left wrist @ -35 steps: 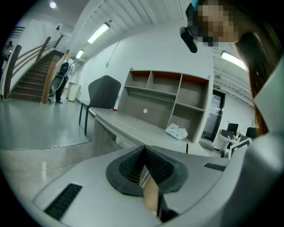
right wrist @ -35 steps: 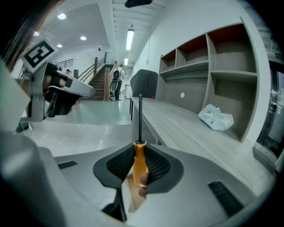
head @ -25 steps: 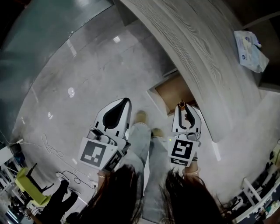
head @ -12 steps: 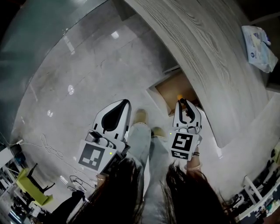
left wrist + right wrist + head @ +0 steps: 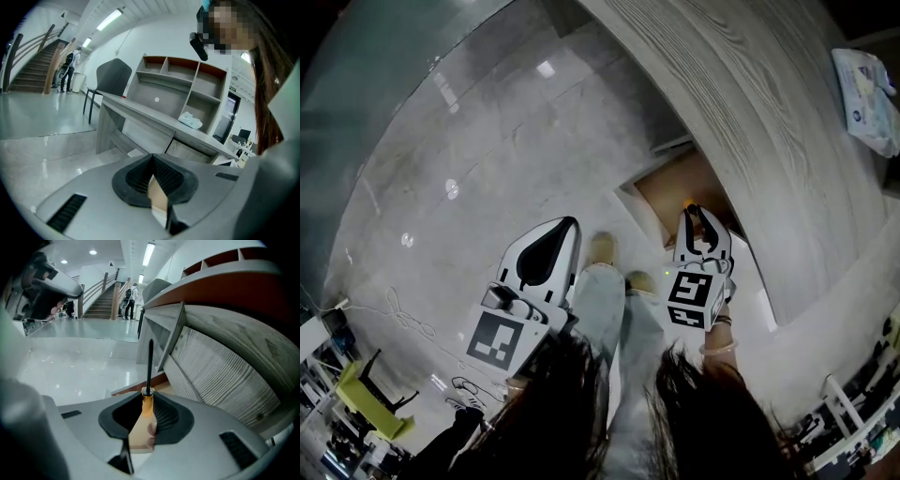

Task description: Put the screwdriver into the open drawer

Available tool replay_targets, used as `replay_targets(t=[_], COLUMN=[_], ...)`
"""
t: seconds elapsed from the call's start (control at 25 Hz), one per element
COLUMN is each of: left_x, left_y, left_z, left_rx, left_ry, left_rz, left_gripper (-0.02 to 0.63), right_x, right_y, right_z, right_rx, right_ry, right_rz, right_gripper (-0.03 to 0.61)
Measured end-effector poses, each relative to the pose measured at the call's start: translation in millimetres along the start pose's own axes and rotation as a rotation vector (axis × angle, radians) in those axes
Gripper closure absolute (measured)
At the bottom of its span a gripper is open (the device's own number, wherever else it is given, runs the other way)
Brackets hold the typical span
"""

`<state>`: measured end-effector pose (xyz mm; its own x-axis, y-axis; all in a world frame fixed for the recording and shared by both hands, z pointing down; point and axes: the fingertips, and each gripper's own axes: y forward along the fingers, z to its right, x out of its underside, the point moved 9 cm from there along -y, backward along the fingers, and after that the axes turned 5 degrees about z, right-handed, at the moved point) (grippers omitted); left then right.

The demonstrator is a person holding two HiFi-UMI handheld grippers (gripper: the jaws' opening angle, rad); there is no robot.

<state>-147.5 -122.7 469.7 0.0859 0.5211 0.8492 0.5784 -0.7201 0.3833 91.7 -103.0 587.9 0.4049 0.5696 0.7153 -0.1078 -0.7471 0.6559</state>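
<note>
Screwdriver [image 5: 149, 380] pinched in our right tongs [image 5: 695, 216] has edged closer to the open drawer [image 5: 673, 190], so we near release, while left tongs [image 5: 564, 227] stay pressed together.

A pale, glossy tiled floor [image 5: 487, 141] spreads out below. A thin white cable [image 5: 398, 309] loops across it at the left, and the person's two light shoes [image 5: 602, 249] stand on it. A grey wood-grain desk [image 5: 750, 103] runs along beside them, and a soft packet of wipes [image 5: 867, 89] lies on its top. Under the desk's edge a drawer [image 5: 675, 192] stands pulled out, its brown bottom showing.
</note>
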Motion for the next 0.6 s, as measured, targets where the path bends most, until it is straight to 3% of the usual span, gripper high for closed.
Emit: replay_targets(t=[0.6], left_x=[10], left_y=[6], left_z=[-7], left_rx=[-0.004], left_ry=[-0.005], left_rz=[-0.017], left_gripper=[0.598], right_x=[30], right_y=[12], right_z=[-8], right_rx=[-0.007], right_ry=[0.009], right_rz=[-0.189], right_gripper=[0.492])
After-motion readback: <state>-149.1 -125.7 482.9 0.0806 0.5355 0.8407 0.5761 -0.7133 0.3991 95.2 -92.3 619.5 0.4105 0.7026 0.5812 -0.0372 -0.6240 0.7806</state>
